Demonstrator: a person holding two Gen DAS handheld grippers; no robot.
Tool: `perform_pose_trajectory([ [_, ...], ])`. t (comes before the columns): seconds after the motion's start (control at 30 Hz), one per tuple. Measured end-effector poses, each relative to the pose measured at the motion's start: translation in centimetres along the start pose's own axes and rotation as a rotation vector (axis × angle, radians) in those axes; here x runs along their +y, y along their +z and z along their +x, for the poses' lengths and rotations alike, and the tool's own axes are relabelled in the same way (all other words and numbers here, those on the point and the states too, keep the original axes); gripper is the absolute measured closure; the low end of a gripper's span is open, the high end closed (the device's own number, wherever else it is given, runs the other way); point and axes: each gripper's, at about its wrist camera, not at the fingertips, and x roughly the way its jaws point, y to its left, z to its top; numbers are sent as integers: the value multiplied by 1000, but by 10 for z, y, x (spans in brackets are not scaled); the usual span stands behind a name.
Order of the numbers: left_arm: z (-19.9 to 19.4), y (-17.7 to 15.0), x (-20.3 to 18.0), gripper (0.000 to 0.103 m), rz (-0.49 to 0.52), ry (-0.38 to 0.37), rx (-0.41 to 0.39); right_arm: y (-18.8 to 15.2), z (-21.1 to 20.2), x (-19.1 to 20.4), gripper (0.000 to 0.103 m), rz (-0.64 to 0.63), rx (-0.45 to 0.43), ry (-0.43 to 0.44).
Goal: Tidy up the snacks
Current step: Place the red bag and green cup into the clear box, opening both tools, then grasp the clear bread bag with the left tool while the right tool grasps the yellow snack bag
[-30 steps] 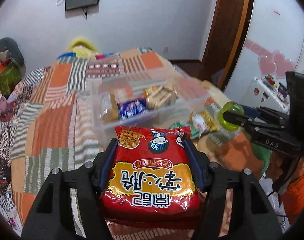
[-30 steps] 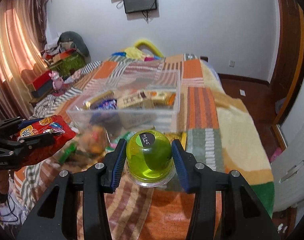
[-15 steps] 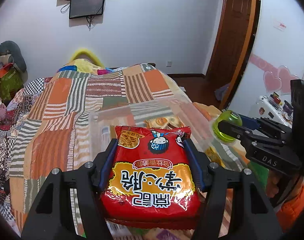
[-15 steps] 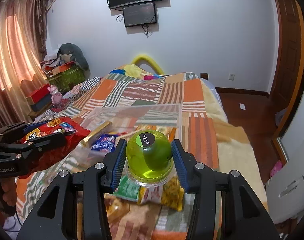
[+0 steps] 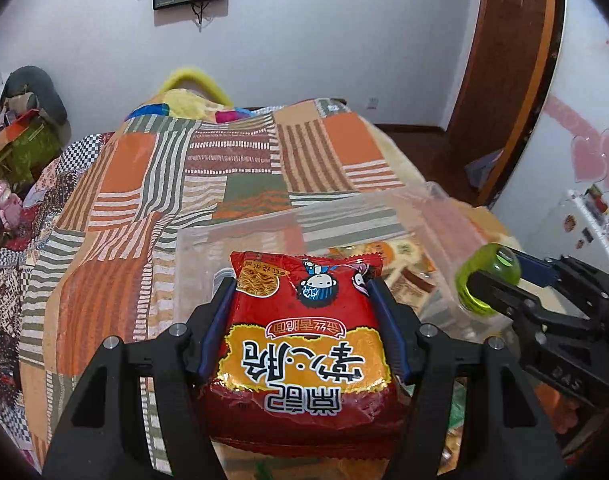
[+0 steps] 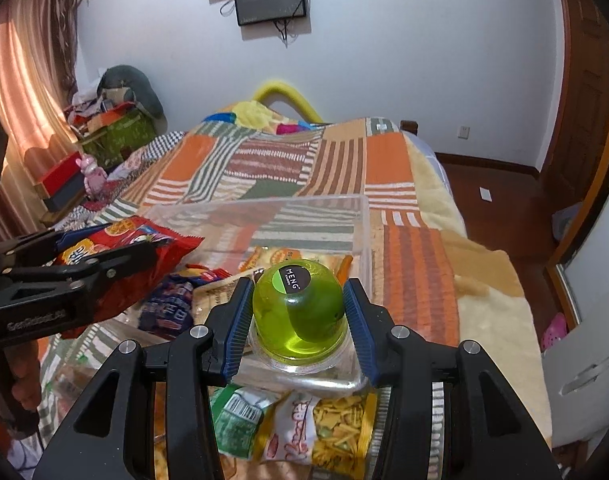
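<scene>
My left gripper point(image 5: 302, 284) is shut on a red noodle snack bag point(image 5: 308, 352), held over the near left part of a clear plastic bin point(image 5: 304, 220) on the bed. The bag and gripper also show at the left of the right wrist view point(image 6: 116, 256). My right gripper point(image 6: 298, 288) is shut on a green jelly cup point(image 6: 298, 312) with a black MENG label, above the bin's near right corner point(image 6: 304, 376). The cup also shows in the left wrist view point(image 5: 486, 284). The bin holds a blue packet point(image 6: 168, 304) and several yellow-orange packets point(image 6: 288, 258).
Loose snack bags, one green point(image 6: 236, 420) and one yellow point(image 6: 336, 428), lie on the patchwork blanket point(image 6: 296, 160) in front of the bin. Cluttered boxes point(image 6: 104, 136) stand at the bed's left. A wooden door point(image 5: 504, 64) and white fridge point(image 5: 592, 216) are at right.
Both grippers rose and moved forward with their loads; they now hang over the bin's near side, and the loose bags have dropped below the fingers.
</scene>
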Motion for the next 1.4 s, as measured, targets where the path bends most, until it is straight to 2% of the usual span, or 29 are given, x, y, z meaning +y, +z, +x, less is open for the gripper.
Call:
perform_pose_trajectory([
  [0.23, 13, 2, -4, 37, -3, 6, 1, -3, 6, -2, 60, -11, 33, 4],
  [0.33, 10, 3, -6, 36, 1, 2, 2, -1, 3, -3, 60, -10, 19, -6],
  [0.6, -35, -1, 2, 32, 5, -5, -50, 6, -25, -5, 54, -23, -32, -8],
  [0.7, -54, -6, 7, 30, 7, -4, -64, 5, -39, -9, 48, -21, -52, -9],
  [0.77, -68, -14, 12, 24, 13, 5, -70, 3, -46, -12, 39, -16, -65, -13],
  [0.9, -86, -33, 22, 19, 25, 28, -73, -4, -60, -18, 32, -3, -79, -27],
  [1.1, -92, -70, 40, 17, 4, 45, -7, -19, -63, -21, 26, -5, -53, -48],
  [1.4, -66, -121, 59, 16, -71, 46, 139, -53, -46, -25, 24, -4, 53, -74],
])
